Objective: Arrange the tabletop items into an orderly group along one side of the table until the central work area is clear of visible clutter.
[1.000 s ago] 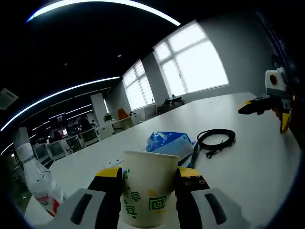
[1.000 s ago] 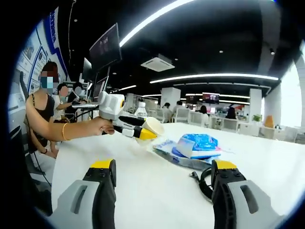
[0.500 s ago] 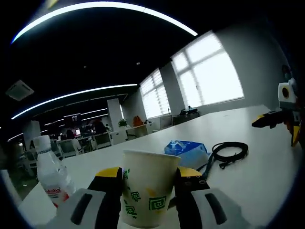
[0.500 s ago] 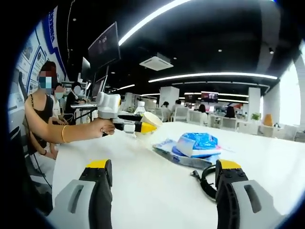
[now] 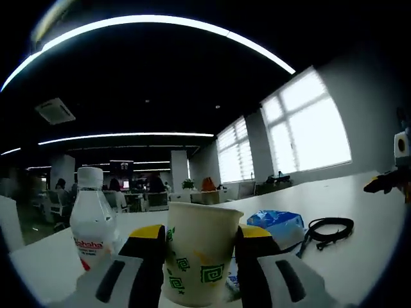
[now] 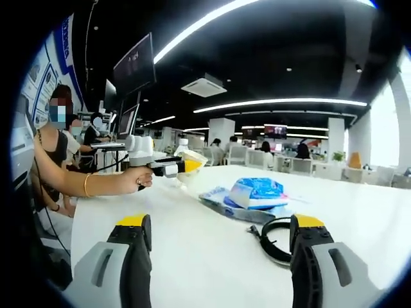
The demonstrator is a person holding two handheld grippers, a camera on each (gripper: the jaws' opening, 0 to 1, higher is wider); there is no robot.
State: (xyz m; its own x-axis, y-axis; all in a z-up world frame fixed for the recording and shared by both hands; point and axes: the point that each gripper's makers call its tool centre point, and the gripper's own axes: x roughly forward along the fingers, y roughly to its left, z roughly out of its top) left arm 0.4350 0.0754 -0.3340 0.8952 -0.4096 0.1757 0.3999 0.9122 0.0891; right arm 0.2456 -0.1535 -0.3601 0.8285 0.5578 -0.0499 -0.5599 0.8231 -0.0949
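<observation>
Two views. Left gripper view: my left gripper point(image 5: 200, 253) clamps the paper cup point(image 5: 199, 253); I have swung it toward the water bottle point(image 5: 92, 218) at 9 o'clock, likely the grouping side. Right gripper view: my right gripper point(image 6: 218, 256) gapes empty above the table point(image 6: 192, 250), black cable point(image 6: 277, 239) at 4 o'clock.

Both views sit low over the white table point(image 6: 212, 250), seemingly facing crosswise, sharing the blue packet point(image 5: 277, 222) and black cable point(image 6: 275, 240).

white table point(image 6: 212, 250): bottle point(image 5: 92, 218), blue packet point(image 6: 255, 192), black cable point(image 6: 275, 239)
</observation>
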